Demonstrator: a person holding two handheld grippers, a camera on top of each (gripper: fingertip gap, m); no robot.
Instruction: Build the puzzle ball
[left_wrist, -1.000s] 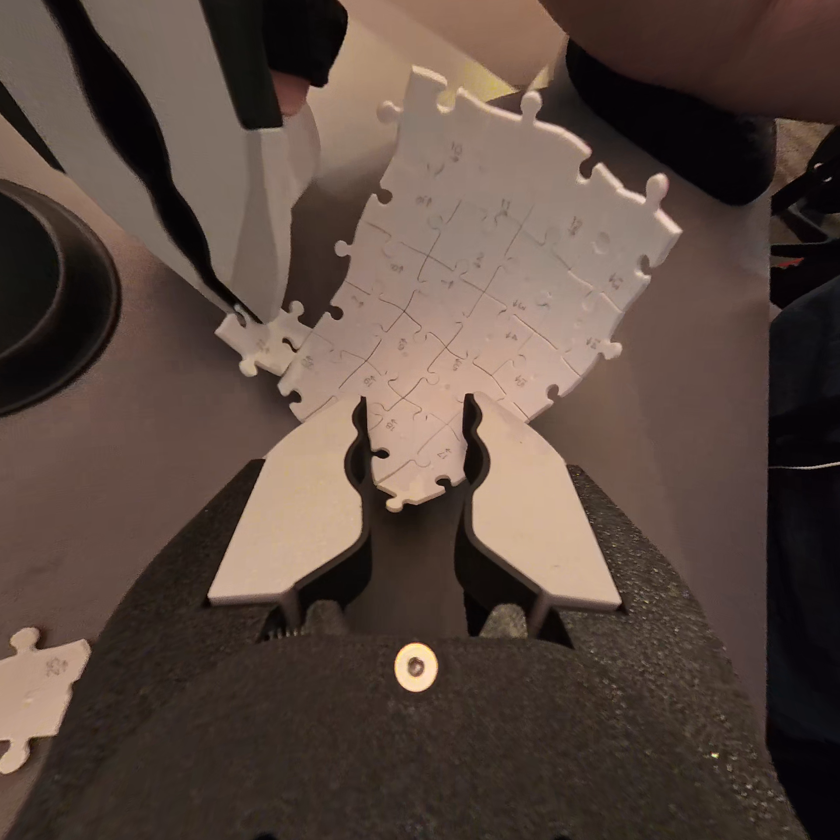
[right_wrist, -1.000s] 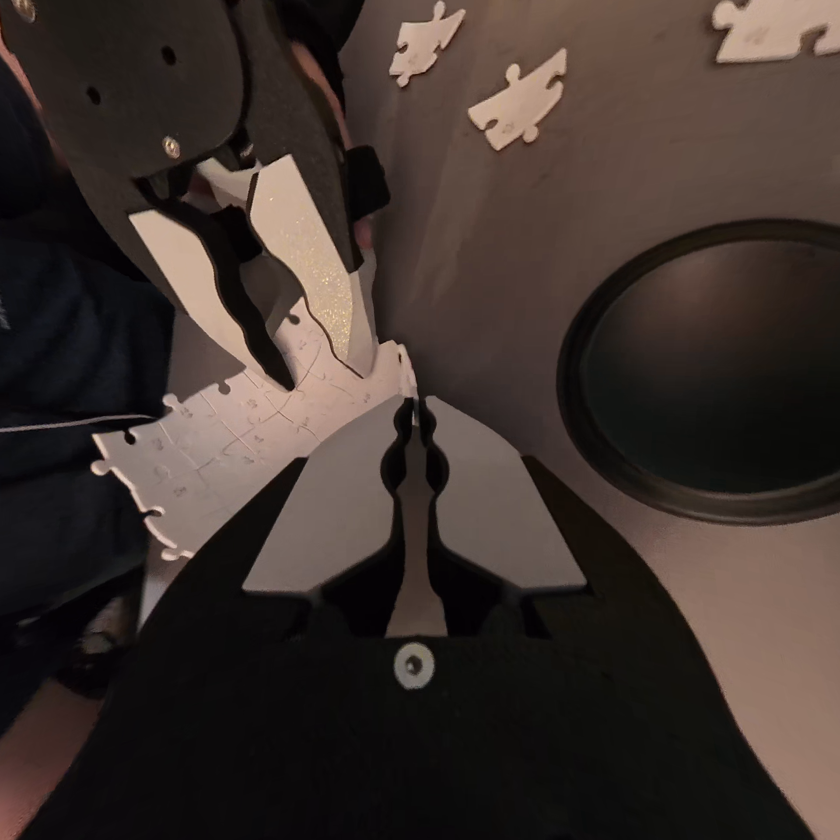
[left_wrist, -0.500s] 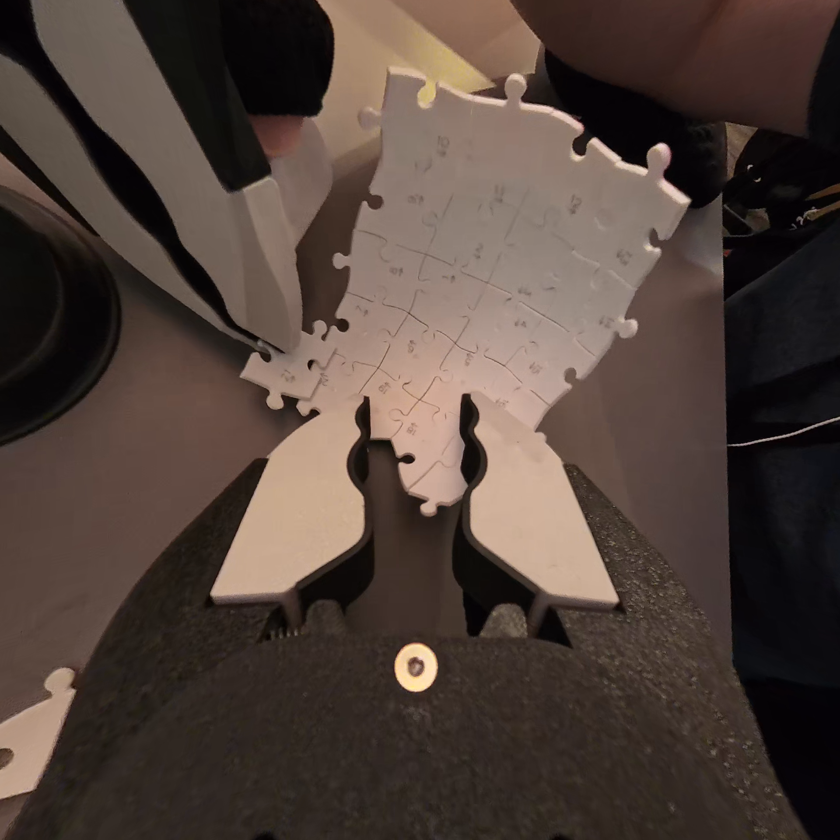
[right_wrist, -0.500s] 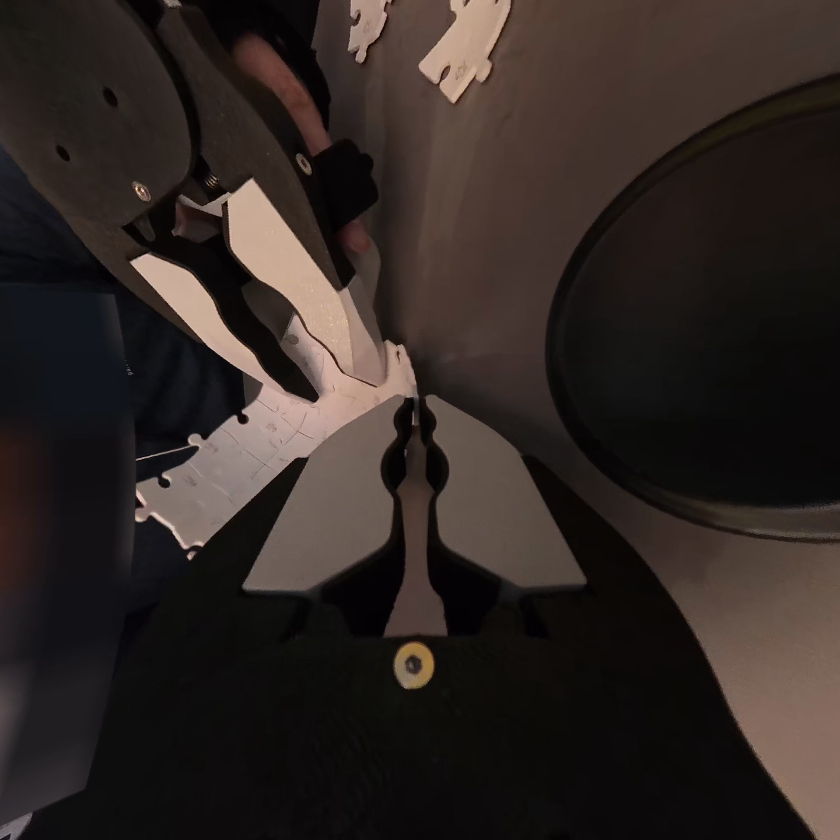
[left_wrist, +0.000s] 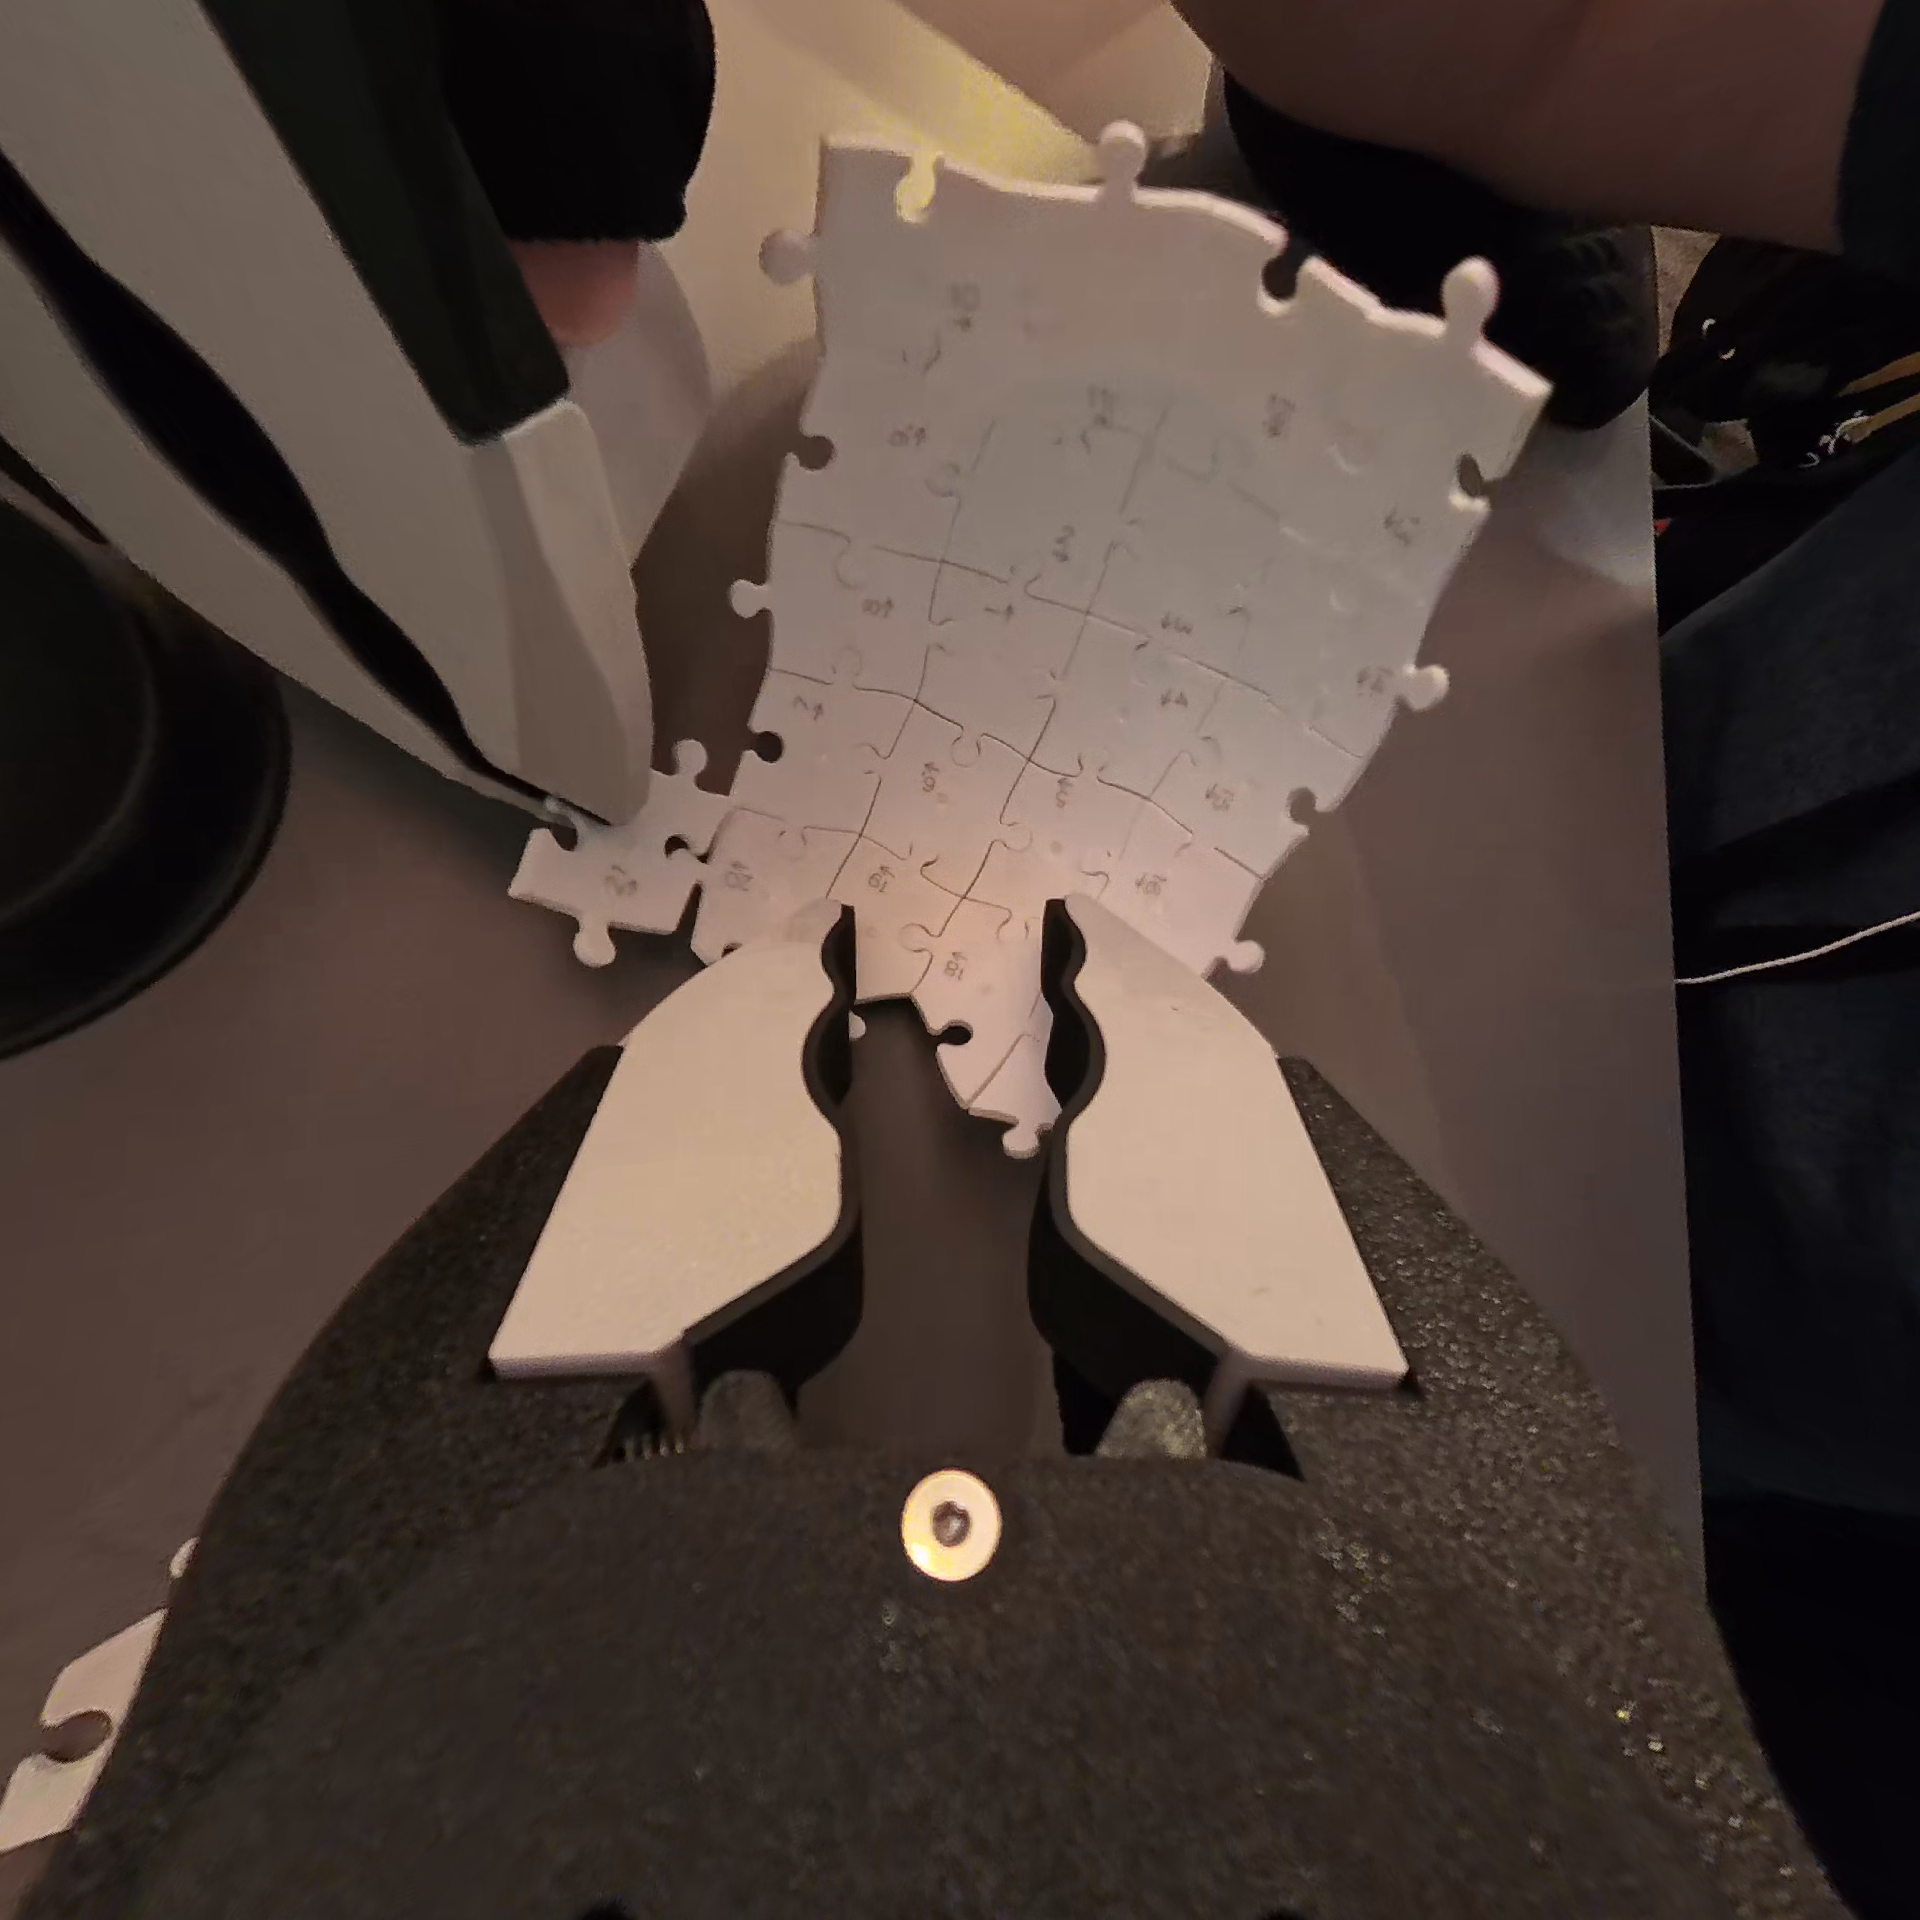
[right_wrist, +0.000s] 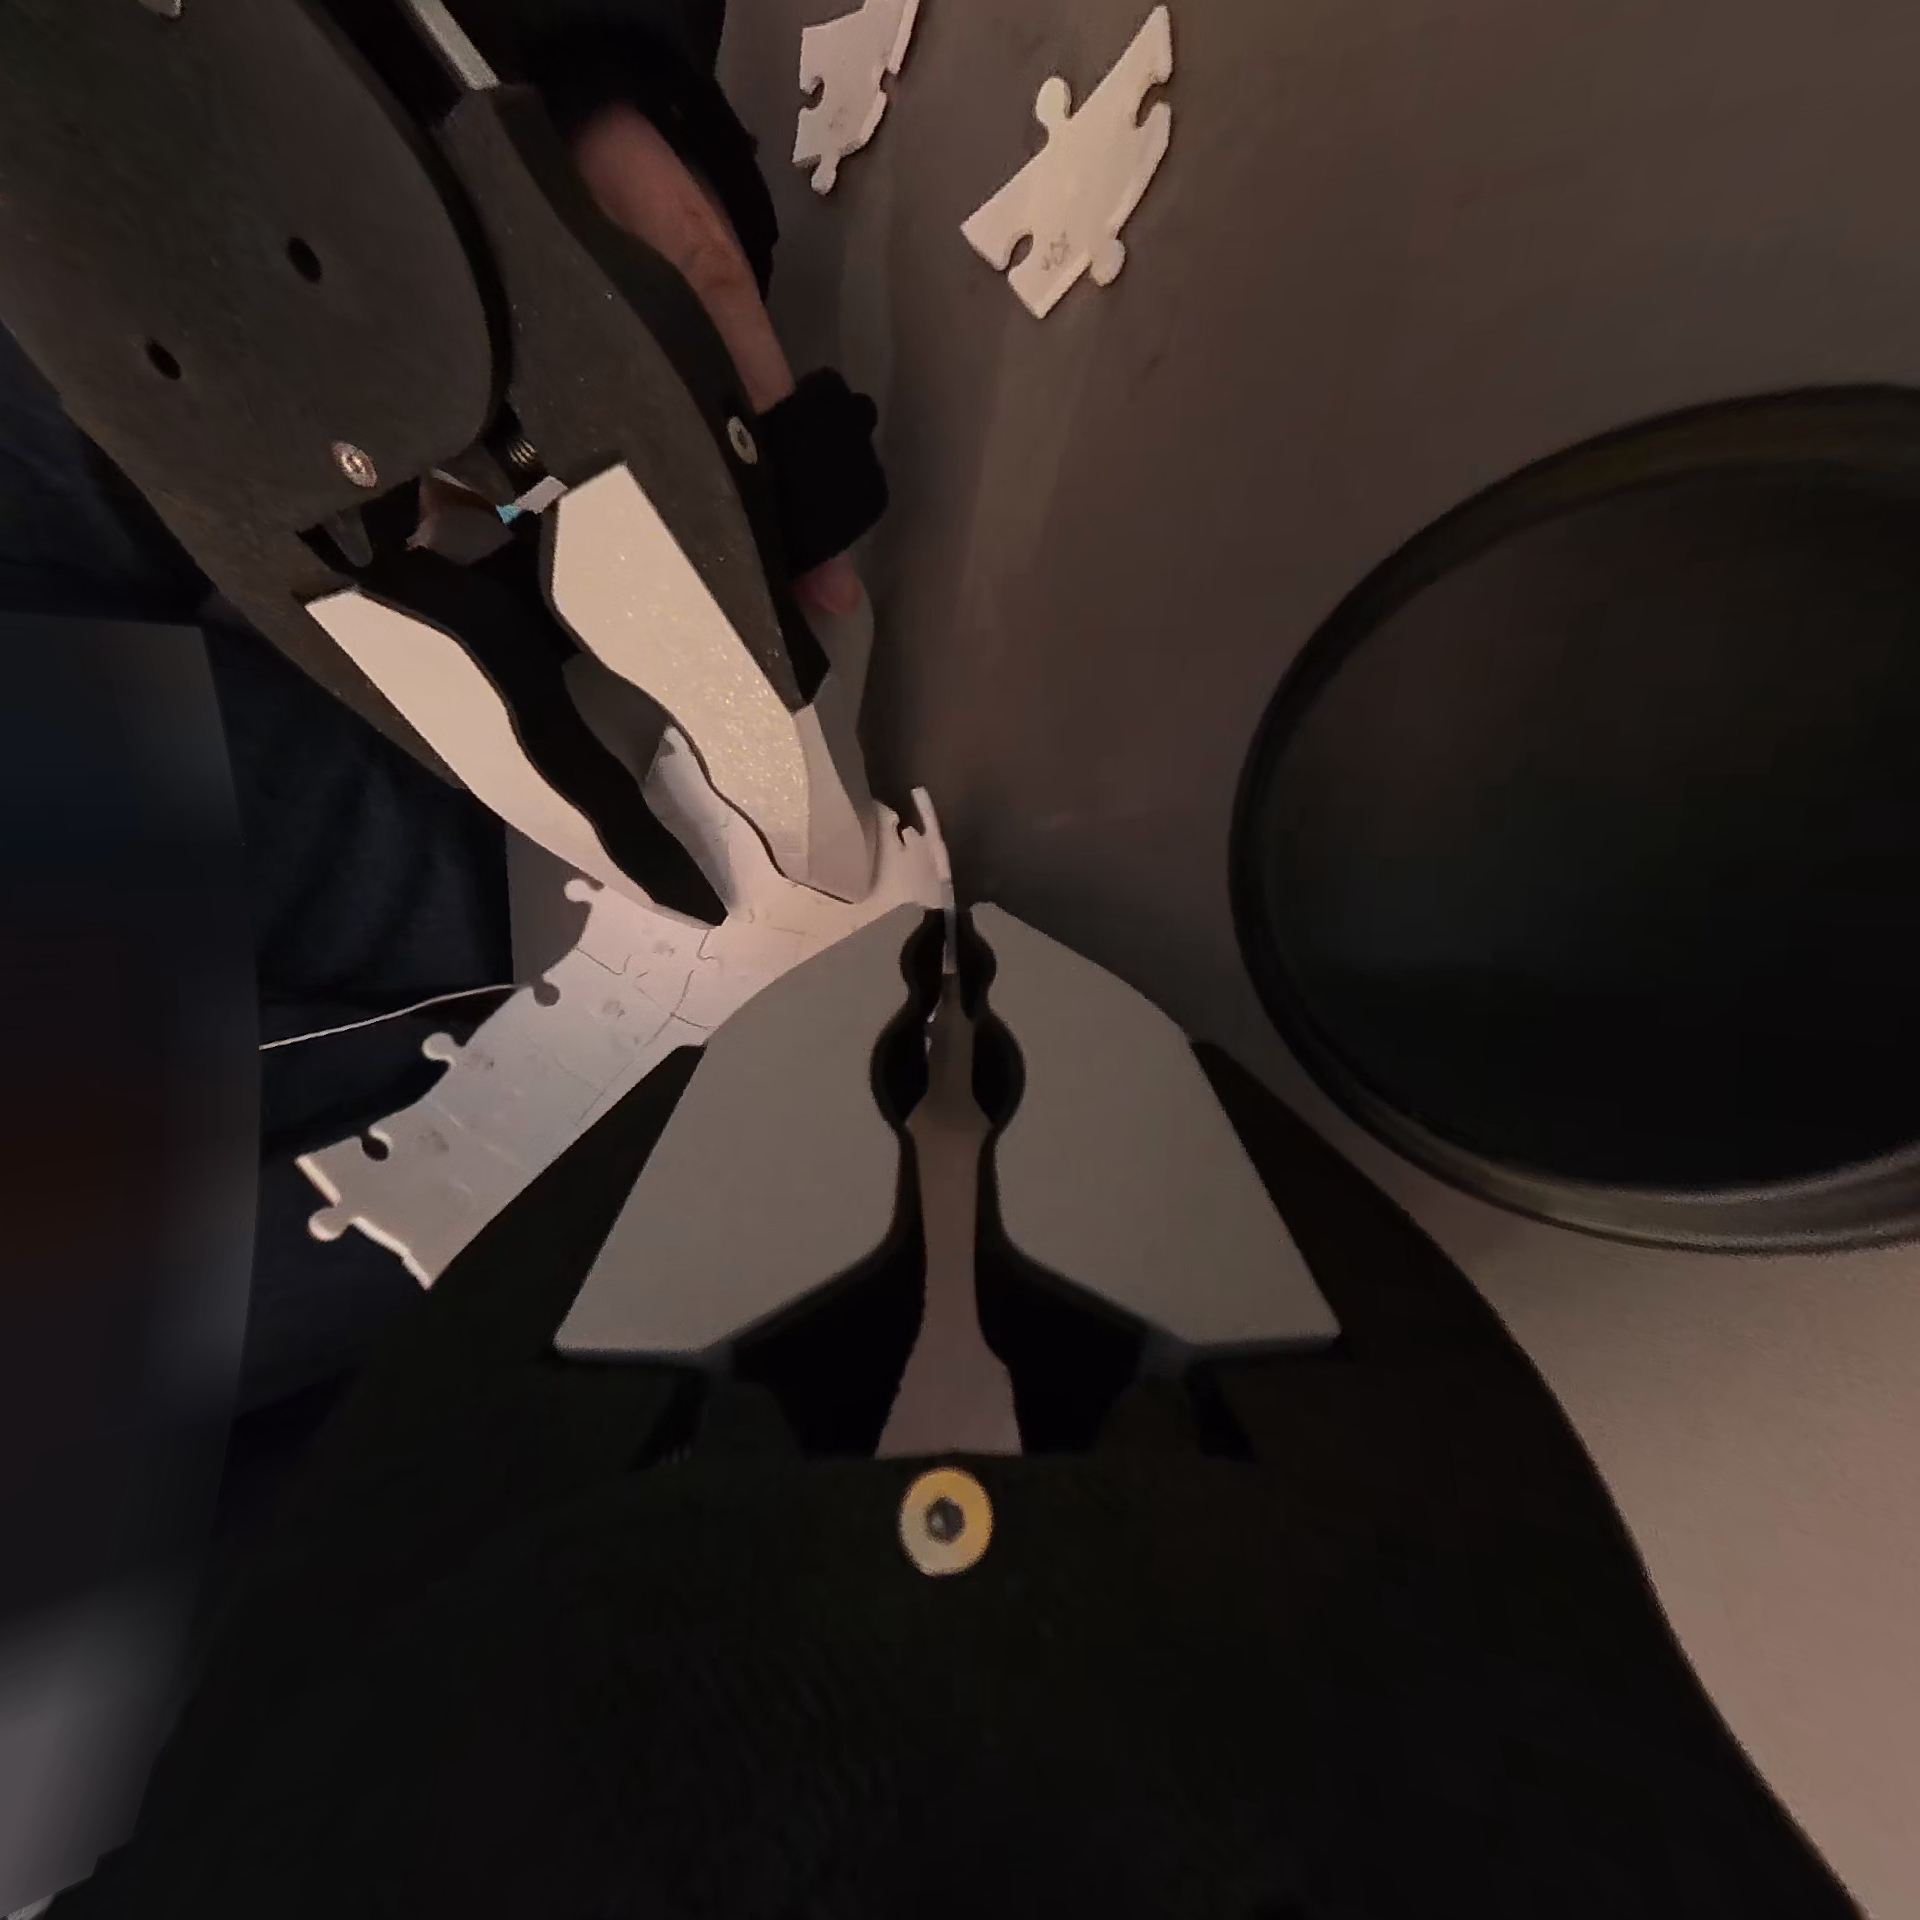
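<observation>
A curved white sheet of joined puzzle pieces (left_wrist: 1091, 582) stands tilted above the grey table. My left gripper (left_wrist: 948, 920) is shut on the sheet's narrow lower end, which fills the gap between the jaws. My right gripper (right_wrist: 948, 920) is shut on a single white piece (left_wrist: 623, 873), seen edge-on between its tips. It holds that piece against the sheet's lower left edge. In the left wrist view the right gripper (left_wrist: 582, 821) comes in from the upper left. The right wrist view shows the left gripper (right_wrist: 774, 894) over the sheet (right_wrist: 623, 997).
A black round dish (right_wrist: 1610, 831) sits on the table beside the work, also in the left wrist view (left_wrist: 104, 779). Loose white pieces lie farther off (right_wrist: 1070, 218), (right_wrist: 852, 94), (left_wrist: 62, 1745). The table edge (left_wrist: 1652, 727) runs close on the right, with a person's dark clothing beyond. The grippers' ends are close to 6 cm from one another.
The sheet has turned more upright between my left jaws. My right gripper has moved in with the single piece, which now sits tight against the sheet's lower left corner.
</observation>
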